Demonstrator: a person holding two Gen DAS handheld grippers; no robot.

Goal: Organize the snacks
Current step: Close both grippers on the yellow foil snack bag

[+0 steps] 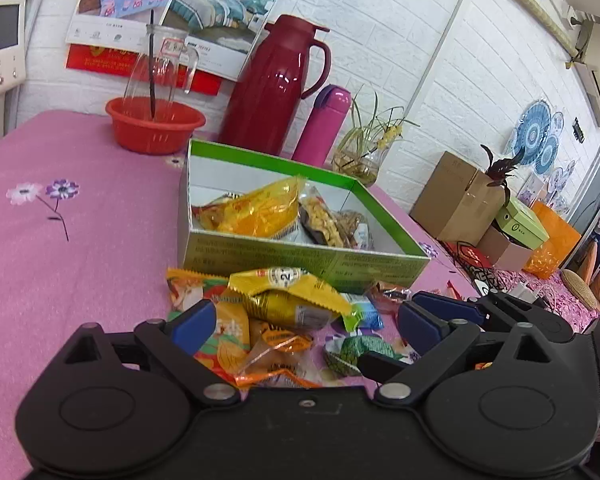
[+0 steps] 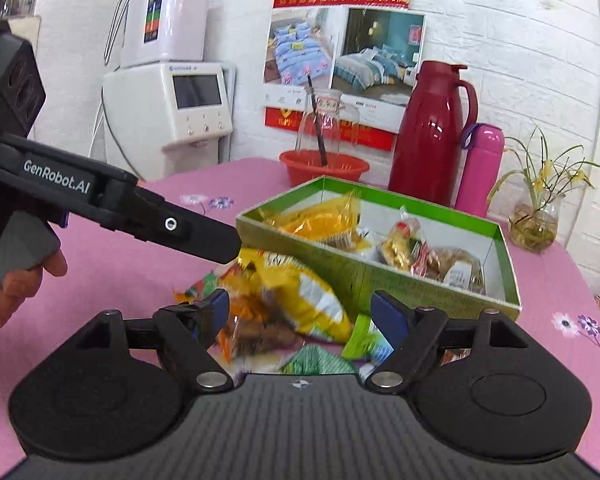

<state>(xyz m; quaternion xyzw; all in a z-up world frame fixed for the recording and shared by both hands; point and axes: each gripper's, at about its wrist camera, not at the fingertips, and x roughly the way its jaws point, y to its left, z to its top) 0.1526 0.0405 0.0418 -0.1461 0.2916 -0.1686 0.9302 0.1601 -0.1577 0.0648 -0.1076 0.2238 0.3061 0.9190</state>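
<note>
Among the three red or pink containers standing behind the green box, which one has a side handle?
The tall dark red thermos jug has the side handle. The pink bottle beside it is a slim cylinder, and the red basin is low and wide.

loose snacks [image 1: 284,312] beside green box [image 1: 300,256]

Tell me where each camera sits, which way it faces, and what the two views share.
Left wrist: rides on the left tongs, facing forward over the loose snack pile toward the green box and back wall; its own open blue-padded fingers show, plus the right tongs at right.
Right wrist: rides on the right tongs, same heading from further right; own open fingers show, the left tongs and the person's hand at left.
Shared: box, pile, red thermos, pink bottle, red basin, pink tablecloth.
</note>
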